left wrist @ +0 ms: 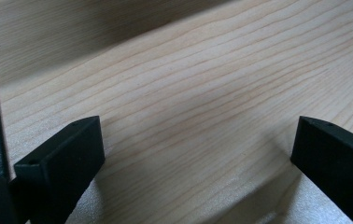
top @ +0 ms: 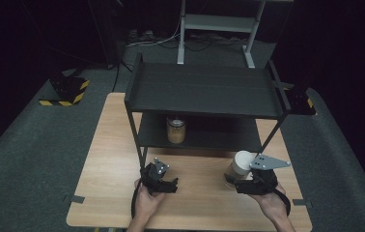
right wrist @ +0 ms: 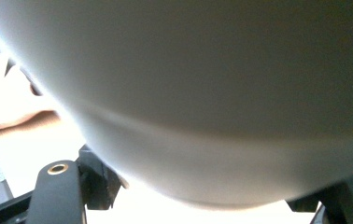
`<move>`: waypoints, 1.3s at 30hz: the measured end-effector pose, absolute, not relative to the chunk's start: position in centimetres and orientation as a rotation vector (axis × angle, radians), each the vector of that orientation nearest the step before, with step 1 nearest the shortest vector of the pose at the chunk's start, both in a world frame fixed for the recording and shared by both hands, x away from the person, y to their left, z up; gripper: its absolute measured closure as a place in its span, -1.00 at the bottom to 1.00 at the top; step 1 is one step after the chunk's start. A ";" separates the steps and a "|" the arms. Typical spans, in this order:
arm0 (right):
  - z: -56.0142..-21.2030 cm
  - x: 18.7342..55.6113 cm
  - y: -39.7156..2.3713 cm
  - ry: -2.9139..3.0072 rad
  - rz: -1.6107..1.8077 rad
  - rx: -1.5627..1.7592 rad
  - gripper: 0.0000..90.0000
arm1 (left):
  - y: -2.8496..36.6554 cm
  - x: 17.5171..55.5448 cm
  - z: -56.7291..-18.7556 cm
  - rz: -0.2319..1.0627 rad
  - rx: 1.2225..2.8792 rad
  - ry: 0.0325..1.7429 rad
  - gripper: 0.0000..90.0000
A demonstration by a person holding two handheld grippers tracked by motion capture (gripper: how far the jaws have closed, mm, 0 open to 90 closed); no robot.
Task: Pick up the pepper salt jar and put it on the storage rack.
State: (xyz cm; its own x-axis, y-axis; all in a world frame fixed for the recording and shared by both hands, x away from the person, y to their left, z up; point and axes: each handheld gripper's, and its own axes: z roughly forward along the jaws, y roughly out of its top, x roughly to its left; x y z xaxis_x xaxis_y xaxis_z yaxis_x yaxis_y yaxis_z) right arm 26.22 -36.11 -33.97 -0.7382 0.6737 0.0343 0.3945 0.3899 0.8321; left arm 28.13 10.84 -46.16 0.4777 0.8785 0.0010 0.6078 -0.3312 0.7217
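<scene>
Black shelf (top: 204,89) at twelve o'clock; right gripper (top: 238,182) fingers clasp white-lidded jar (top: 237,168); left gripper (left wrist: 198,154) fingers spread empty over wood-grain tabletop (left wrist: 202,93).

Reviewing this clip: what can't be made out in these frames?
- Right gripper grip: in the right gripper view the white-lidded jar is a close blur hiding the jaws.
- Jar on the lower shelf: in the high view, contents too small and its top is hidden by the upper shelf.
- Left gripper: jaw bases cut off.
</scene>
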 end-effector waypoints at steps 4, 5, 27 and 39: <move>-33.1 26.5 -35.9 2.344 1.280 0.923 -0.36 | 10.8 28.1 -46.2 0.524 2.061 1.225 -0.94; -32.9 26.6 -35.9 2.344 1.282 0.919 -0.36 | 10.8 28.1 -46.2 0.523 2.061 1.225 -0.94; -30.0 29.0 -34.5 2.320 1.306 0.898 -0.36 | 10.8 28.1 -46.2 0.523 2.062 1.224 -0.94; -29.9 30.5 -33.5 2.303 1.301 0.929 -0.36 | 10.9 28.1 -46.1 0.523 2.063 1.222 -0.94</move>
State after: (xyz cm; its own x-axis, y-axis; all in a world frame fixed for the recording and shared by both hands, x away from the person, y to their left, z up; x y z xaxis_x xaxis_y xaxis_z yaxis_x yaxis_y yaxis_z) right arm 30.46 -33.52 -29.94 -0.7298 0.6831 0.0263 0.3753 0.3683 0.8506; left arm 28.14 10.86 -46.15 0.4799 0.8773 0.0017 0.6071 -0.3335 0.7212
